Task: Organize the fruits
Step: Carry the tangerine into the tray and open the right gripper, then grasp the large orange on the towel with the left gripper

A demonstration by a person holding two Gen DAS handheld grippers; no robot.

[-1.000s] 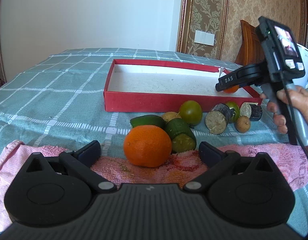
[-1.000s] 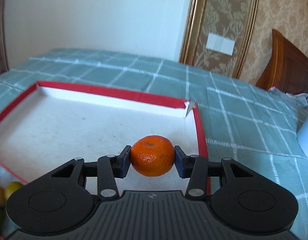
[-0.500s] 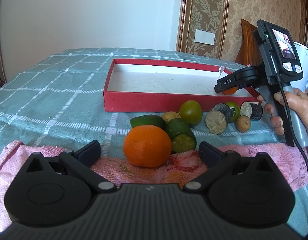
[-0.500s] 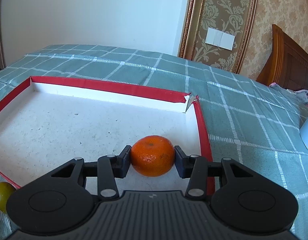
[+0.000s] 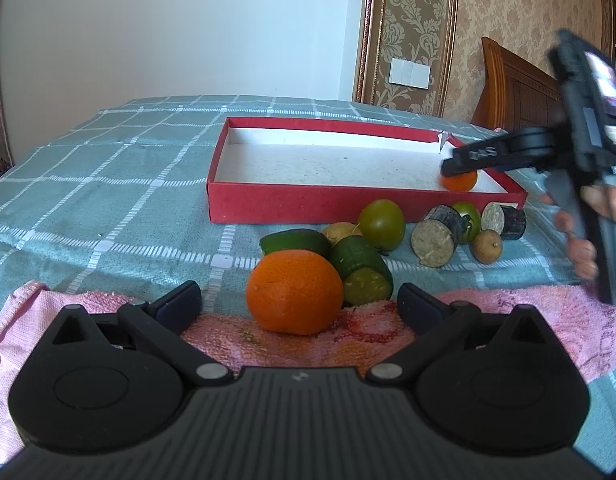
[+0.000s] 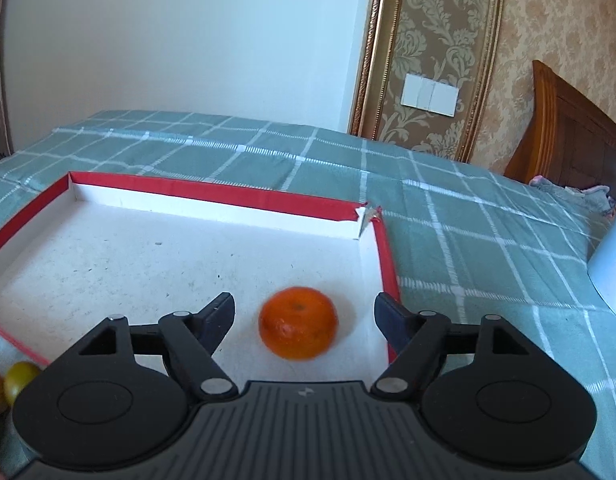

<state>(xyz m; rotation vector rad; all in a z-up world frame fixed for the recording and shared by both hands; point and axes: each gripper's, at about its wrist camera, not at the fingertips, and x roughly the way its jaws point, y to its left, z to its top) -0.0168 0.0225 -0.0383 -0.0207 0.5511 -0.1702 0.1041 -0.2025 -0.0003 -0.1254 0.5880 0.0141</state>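
A: Right gripper status?

B: Jaws spread wide, gripping nothing. Tangerine sits on the white floor of the red box, between the fingers but clear of both pads, near the box's right wall.

A: Left view agree?

B: Yes. There the tangerine is inside the box at its right end, with the right gripper just above it. That part is blurred, so I can't tell contact from that view.

A: Left gripper?

B: Also wide open, holding nothing. Orange sits between its fingers, touching neither, on the edge of a pink towel in front of the box.

A: Other fruit?

B: Outside the box, along its front wall: green tomato, cucumber piece against the orange, longan, two dark cut chunks.
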